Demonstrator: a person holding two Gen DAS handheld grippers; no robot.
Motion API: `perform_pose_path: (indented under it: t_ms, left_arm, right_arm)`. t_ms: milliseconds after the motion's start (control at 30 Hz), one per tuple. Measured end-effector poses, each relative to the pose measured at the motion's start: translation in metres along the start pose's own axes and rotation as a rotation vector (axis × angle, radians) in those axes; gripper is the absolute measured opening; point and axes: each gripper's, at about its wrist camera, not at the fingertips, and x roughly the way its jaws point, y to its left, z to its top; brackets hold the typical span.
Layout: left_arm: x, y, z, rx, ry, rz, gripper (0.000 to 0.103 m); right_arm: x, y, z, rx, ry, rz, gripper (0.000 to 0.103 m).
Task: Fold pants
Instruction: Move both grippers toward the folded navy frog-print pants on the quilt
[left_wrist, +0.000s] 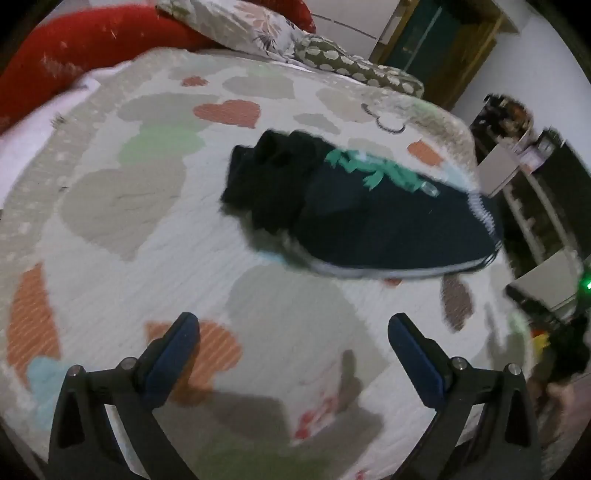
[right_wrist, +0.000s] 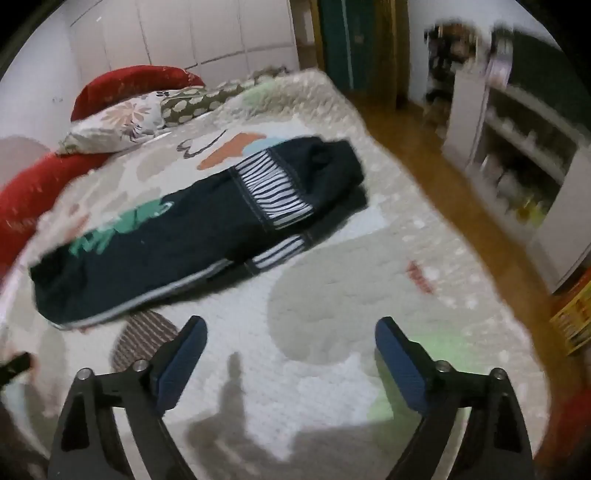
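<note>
I have the dark navy pants (right_wrist: 177, 236) lying on the bed's quilted bedspread (right_wrist: 369, 295), which is printed with grey, orange and green blotches. They are doubled over into a long bundle, with a green print (right_wrist: 122, 229) near one end and white-striped panels (right_wrist: 269, 192) toward the other; a pale stripe runs along the near edge. From the left wrist view the pants (left_wrist: 369, 221) sit ahead and slightly right, close to the bed's edge.

My left gripper (left_wrist: 293, 332) is spread wide and grasps nothing, above bare bedspread (left_wrist: 147, 240), apart from the pants. My right gripper (right_wrist: 291, 332) is likewise released and empty, just short of the bundle's near edge.

A red cushion (right_wrist: 136, 81), a floral pillow (right_wrist: 122, 122) and a spotted pillow (right_wrist: 199, 101) lie at the head of the bed. A white shelf unit (right_wrist: 517, 155) stands on the wooden floor (right_wrist: 406, 136).
</note>
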Motion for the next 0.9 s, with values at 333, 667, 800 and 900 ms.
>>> perform_pose_path:
  t_ms: [333,667,800,900]
  left_arm:
    - [0.000,-0.007,0.031,0.008,-0.050,0.006,0.102]
    - [0.024,-0.016,0.023,0.042,-0.020,0.061,0.102]
    - [0.031,-0.017,0.026,0.044,-0.015,0.068,0.102]
    - [0.035,-0.019,0.026,0.052,-0.023,0.089,0.102]
  right_arm:
    - [0.016,-0.014,0.020,0.192,0.037,0.163,0.080]
    - [0.024,-0.005,0.016,0.130,0.009,0.118,0.080]
    - [0.027,-0.005,0.019,0.113,-0.003,0.122,0.080]
    - [0.032,-0.006,0.019,0.100,-0.026,0.116,0.080]
